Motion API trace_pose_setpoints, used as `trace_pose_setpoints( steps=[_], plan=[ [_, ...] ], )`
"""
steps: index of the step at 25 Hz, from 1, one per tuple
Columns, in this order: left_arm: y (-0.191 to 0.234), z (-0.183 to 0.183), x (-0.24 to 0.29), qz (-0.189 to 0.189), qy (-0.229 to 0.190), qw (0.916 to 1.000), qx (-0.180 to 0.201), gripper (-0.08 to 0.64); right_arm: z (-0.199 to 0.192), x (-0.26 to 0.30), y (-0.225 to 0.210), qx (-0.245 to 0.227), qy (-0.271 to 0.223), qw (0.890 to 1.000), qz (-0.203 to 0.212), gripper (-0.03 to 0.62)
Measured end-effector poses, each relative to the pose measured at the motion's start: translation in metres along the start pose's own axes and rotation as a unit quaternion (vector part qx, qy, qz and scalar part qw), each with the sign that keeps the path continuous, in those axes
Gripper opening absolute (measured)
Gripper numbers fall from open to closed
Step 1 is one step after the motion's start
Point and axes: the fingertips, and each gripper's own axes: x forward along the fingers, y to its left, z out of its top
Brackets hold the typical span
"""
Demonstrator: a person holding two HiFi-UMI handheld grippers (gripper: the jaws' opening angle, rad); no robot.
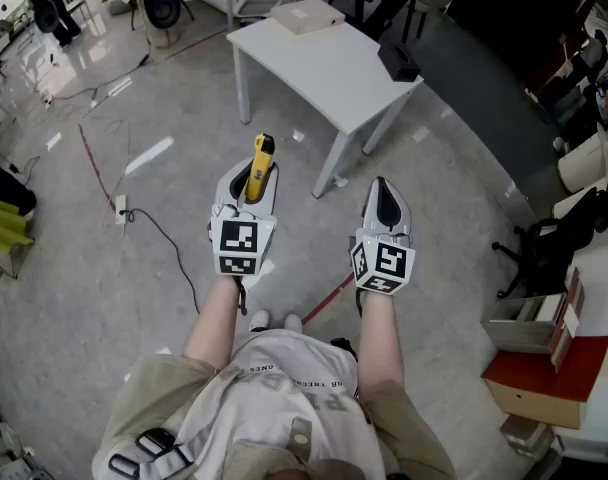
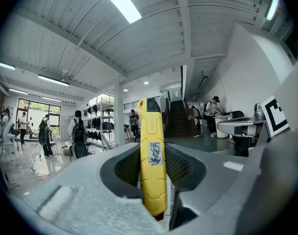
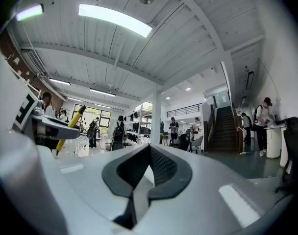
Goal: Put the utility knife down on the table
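While your left gripper (image 1: 251,180) has the yellow utility knife (image 1: 260,156) pinched between its pads, most of the knife pokes out past the jaws toward the white table (image 1: 324,78), and that is where trouble could start. The hold sits near the rear end of the body, so I'd say a jolt or a quick swing on the way over could lever the knife round or let it slide out onto the floor. The table stands well apart from you, ahead and a little to the right, so letting go early would drop it short. On the top there's a flat cardboard box (image 1: 307,15) at the far end and a small black object (image 1: 397,61) by the right edge. Aim for the bare middle, or you risk knocking one or leaving the knife hanging off the rim. Whether the blade is out, I cannot tell. Your pose now: both forearms are stretched forward side by side, both grippers level and pointing ahead. The left is clamped on the knife, and the right gripper (image 1: 383,190) beside it has its jaws pressed together on nothing.
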Motion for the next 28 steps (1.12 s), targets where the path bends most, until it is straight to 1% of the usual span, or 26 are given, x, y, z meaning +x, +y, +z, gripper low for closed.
trace_pose_setpoints(
  steps=[6, 16, 22, 26, 27, 28],
  plan=[
    [0.0, 0.0, -0.002, 0.002, -0.003, 1.0, 0.004, 0.123, 0.0, -0.001, 0.0, 0.001, -0.002, 1.0, 0.001, 0.0],
    [-0.014, -0.006, -0.006, -0.005, 0.007, 1.0, 0.004, 0.123, -0.011, -0.01, 0.0, -0.01, 0.018, 1.0, 0.009, 0.0],
    [-0.023, -0.008, -0.007, -0.007, 0.011, 0.9999, 0.006, 0.123, -0.016, -0.017, -0.007, 0.01, 0.019, 1.0, 0.006, 0.0],
    [-0.032, -0.006, -0.004, -0.006, 0.011, 0.9999, 0.005, 0.123, -0.013, -0.024, -0.023, 0.054, 0.003, 0.999, 0.005, 0.002],
    [-0.035, -0.006, -0.002, -0.006, 0.011, 0.9999, 0.005, 0.123, -0.013, -0.024, -0.027, 0.06, 0.001, 0.998, 0.008, 0.014],
    [-0.038, -0.005, -0.001, -0.006, 0.01, 0.9999, 0.007, 0.123, -0.013, -0.024, -0.03, 0.063, 0.001, 0.998, 0.013, 0.131]
  ],
)
